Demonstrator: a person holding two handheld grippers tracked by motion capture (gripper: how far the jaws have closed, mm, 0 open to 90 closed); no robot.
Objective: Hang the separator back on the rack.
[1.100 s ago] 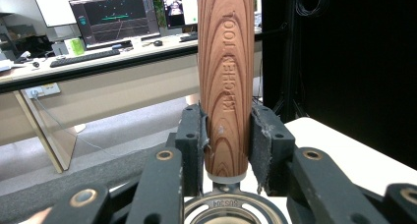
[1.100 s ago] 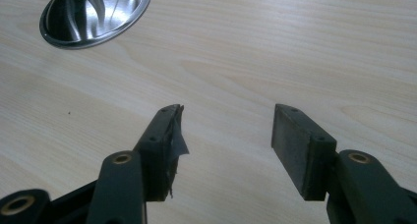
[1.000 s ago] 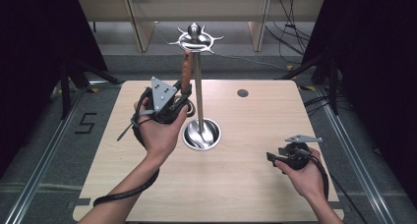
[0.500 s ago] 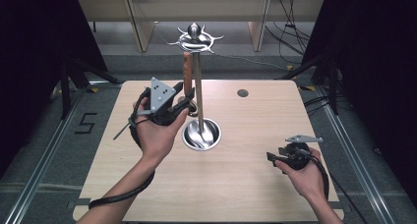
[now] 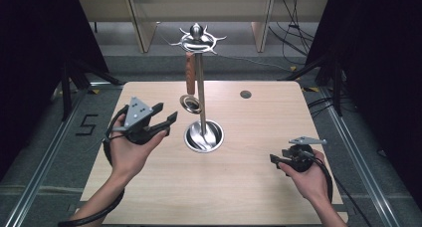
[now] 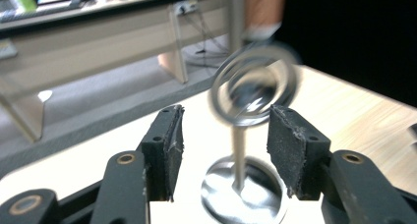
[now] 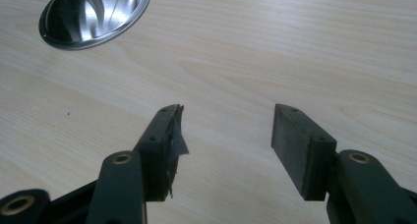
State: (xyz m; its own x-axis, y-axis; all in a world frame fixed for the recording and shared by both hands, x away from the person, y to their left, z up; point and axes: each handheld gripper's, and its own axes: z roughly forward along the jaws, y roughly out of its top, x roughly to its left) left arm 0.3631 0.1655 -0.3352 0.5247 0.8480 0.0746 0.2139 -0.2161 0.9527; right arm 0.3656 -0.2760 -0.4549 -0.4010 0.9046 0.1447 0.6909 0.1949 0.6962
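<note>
The right gripper (image 5: 279,162) is resting at the near right of the table (image 5: 259,197), jaws apart on nothing. The left gripper (image 5: 166,116), its jaws just opened and empty, is sitting left of the stand (image 5: 201,92). Farther off, the wooden-handled utensil (image 5: 190,72) is hanging from the stand's top hook. Judging by this, withdrawing slowly leftward should keep the utensil's ring (image 6: 253,84) from getting bumped.

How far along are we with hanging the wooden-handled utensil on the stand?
Done: the wooden-handled utensil hangs from a hook on the stand. In hand: nothing; the left tool, its jaws just opened, sits beside the stand. The right tool rests open on the table. No other utensil visible to hang.
</note>
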